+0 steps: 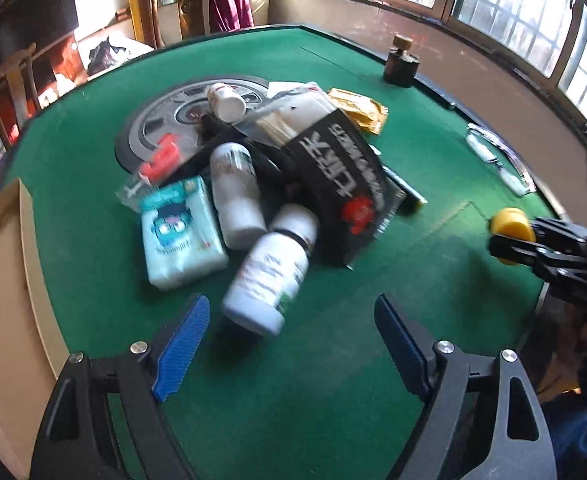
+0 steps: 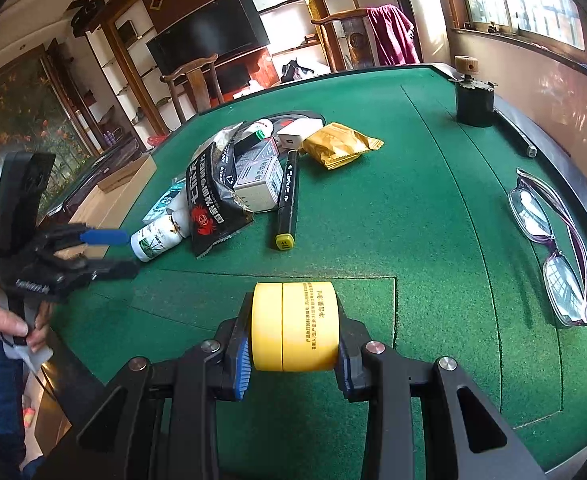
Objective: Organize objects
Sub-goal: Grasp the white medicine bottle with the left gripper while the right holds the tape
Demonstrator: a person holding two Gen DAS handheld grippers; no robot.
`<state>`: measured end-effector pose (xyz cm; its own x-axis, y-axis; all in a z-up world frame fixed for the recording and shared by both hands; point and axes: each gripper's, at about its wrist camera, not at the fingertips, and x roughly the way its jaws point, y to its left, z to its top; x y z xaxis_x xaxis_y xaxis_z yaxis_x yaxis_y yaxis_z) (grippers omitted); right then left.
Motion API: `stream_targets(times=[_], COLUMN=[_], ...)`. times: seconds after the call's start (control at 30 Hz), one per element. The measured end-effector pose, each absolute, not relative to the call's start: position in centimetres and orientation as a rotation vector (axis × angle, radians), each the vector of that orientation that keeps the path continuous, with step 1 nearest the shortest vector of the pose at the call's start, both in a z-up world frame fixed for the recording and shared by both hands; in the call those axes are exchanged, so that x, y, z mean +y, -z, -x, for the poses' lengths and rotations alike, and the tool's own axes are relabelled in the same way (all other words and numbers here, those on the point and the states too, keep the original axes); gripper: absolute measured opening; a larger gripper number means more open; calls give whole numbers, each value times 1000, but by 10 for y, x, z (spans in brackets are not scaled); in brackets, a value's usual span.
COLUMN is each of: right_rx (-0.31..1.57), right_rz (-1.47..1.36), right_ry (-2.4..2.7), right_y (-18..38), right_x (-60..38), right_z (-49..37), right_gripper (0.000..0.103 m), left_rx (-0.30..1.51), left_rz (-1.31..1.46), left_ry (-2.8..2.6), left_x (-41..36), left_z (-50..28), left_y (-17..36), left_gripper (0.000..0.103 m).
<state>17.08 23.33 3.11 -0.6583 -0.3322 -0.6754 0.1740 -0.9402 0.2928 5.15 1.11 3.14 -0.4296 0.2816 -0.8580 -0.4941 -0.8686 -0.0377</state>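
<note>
The right gripper (image 2: pixel 295 354) is clamped on a yellow jar (image 2: pixel 295 326), held just above the green table (image 2: pixel 413 220), with a blue pad pressed against each flat end; the left wrist view shows the same jar (image 1: pixel 511 230) only as a small shape at its right edge. The left gripper (image 1: pixel 291 346) hangs with its jaws spread wide and nothing between them, just short of the pile. That view counts three white bottles (image 1: pixel 267 276) in the pile, plus a tissue pack (image 1: pixel 181 232) and a red clip (image 1: pixel 161 160) in a clear bag; from the right wrist most of these are hidden behind the black snack bag (image 2: pixel 213 200), and only one bottle (image 2: pixel 155 240) shows clearly. The right wrist view alone shows a black marker (image 2: pixel 286 200) lying beside a small grey box (image 2: pixel 259 182), and one whole pair of glasses (image 2: pixel 553 248) well apart near the table's edge. One gold packet (image 2: pixel 339 144) and one dark container (image 2: pixel 473 98) appear in both views. Motion blur smears the labels in the left wrist view.
</note>
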Motion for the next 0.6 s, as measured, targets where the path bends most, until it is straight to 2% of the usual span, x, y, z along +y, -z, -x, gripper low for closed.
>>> stream_targets(times=[0.1, 0.13, 0.2, 0.23, 0.27, 0.4, 0.53, 0.6], right_rx=[-294, -298, -307, -313, -315, -311, -305, -296], right_rz=[-1125, -1127, -1132, -1135, -1138, -1141, -1153, -1159], right_ry=[2618, 2617, 2611, 2610, 2609, 2610, 2612, 2613], right_y=[-31, -30, -29, -29, -29, -28, -28, -28], right_x=[234, 234, 235, 236, 236, 235, 234, 232], right_z=[-171, -171, -170, -169, -168, -168, -168, -168], right_gripper=[35, 35, 35, 35, 35, 35, 35, 35], left_rx=[346, 355, 377, 383, 376, 312, 374, 339], left_rz=[1349, 1356, 1365, 1370, 1376, 1372, 1367, 1375], left_ry=[-2284, -2274, -2274, -2285, -2292, -2294, -2342, -2353], left_x=[15, 17, 22, 24, 24, 21, 31, 29], left_z=[-41, -39, -36, -34, -31, -27, -33, -32], left_y=[-24, -21, -15, -13, -11, -10, -9, -8], left_gripper=[84, 81, 62, 47, 35, 33, 36, 35])
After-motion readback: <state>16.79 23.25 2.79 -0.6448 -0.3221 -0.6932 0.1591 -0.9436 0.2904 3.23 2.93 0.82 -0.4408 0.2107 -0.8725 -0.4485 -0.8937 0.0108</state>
